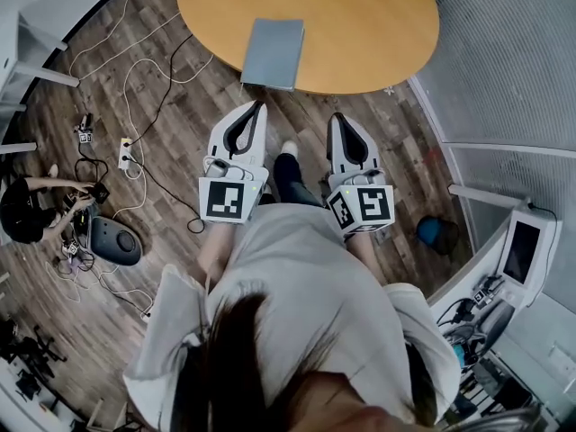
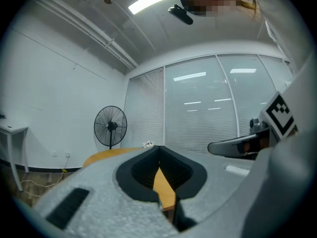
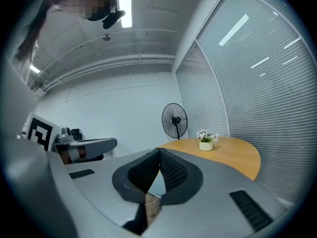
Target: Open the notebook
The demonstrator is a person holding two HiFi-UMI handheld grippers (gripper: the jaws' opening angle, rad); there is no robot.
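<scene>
Closed grey notebook point(image 1: 273, 52) lying at the edge of the wooden table point(image 1: 369, 34), sitting ahead of the left gripper point(image 1: 256, 108), ahead-left of the right gripper point(image 1: 335, 118), both hovering apart from it, jaws pressing together on nothing

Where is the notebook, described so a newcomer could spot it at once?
Find the round orange-brown wooden table. At its near edge lies the closed, flat, grey-blue rectangular notebook. Its neighbour, a small white flower pot, stands upright at the far side.
</scene>
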